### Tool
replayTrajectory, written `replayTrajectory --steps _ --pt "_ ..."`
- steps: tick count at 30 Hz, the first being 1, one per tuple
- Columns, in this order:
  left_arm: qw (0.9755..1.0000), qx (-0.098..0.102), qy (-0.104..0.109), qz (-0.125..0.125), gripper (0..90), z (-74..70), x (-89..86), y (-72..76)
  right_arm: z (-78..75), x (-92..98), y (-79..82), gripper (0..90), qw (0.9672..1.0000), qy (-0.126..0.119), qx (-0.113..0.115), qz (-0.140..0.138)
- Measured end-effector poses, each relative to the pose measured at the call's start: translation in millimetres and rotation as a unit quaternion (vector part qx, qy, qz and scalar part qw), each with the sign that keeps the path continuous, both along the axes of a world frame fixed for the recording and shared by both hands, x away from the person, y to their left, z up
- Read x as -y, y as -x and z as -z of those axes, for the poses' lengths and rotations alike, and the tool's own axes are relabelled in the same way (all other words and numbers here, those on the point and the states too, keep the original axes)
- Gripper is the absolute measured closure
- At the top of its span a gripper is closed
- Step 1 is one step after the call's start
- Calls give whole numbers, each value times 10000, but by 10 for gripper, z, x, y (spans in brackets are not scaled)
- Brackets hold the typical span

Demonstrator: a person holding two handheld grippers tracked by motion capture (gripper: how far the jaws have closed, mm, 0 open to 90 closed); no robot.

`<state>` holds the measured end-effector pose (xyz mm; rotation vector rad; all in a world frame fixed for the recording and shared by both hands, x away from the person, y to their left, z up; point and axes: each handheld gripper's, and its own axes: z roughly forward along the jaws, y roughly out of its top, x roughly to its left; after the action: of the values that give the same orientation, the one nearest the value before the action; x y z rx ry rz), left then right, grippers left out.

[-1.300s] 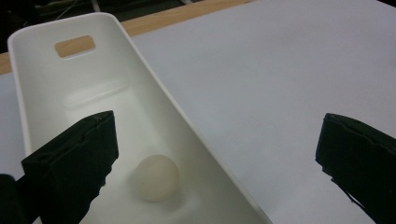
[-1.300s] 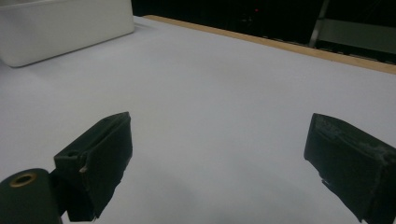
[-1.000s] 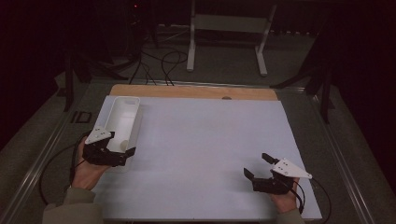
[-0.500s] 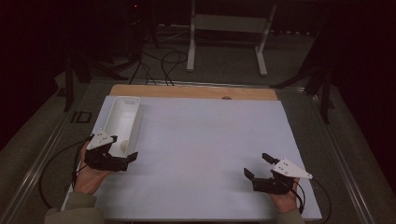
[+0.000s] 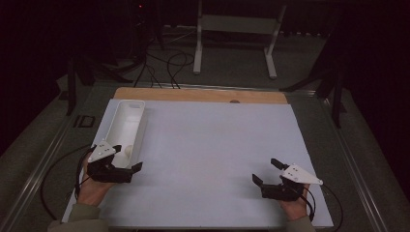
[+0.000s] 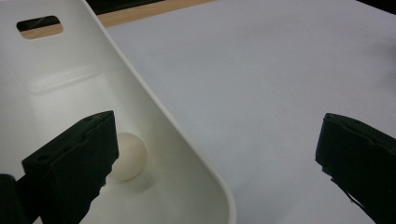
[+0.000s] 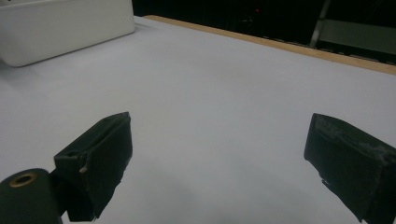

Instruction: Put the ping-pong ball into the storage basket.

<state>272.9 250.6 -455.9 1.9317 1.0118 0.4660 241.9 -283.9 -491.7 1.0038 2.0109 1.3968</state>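
Note:
A long white tray (image 5: pixel 122 121) lies along the left side of the white table sheet. A small white ball (image 5: pixel 128 150) rests at its near end. My left gripper (image 5: pixel 128 157) is open and straddles the tray's near right wall (image 6: pixel 154 116): one jaw is inside the tray, the other is over the sheet. In the left gripper view the ball (image 6: pixel 130 156) sits just beside the inner jaw, which partly hides it. My right gripper (image 5: pixel 266 171) rests open near the front right of the sheet, with nothing between its jaws (image 7: pixel 219 158).
A wooden strip (image 5: pixel 203 94) runs along the table's far edge. The tray's far end has a slot handle (image 6: pixel 39 24). In the right gripper view the tray (image 7: pixel 65 28) stands far off at the upper left. Cables trail from both grippers, and a metal stand (image 5: pixel 234 29) stands behind the table.
My left gripper has slid a little toward the near edge along the tray's near end. The right gripper has stayed still.

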Motion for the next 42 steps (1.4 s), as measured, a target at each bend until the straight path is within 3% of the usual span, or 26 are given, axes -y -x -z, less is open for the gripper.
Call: replayTrajectory --steps 17,26,42 --pt "9998 174 71 -117 0 54 -27 172 13 -30 -24 74 10000 -7 -21 -48" --pt "9996 183 140 -170 0 168 -74 256 21 -43 -35 74 10000 -3 -35 -81" --pt "9992 364 187 -37 0 274 -76 306 39 -54 -58 74 9998 -118 -47 -175"
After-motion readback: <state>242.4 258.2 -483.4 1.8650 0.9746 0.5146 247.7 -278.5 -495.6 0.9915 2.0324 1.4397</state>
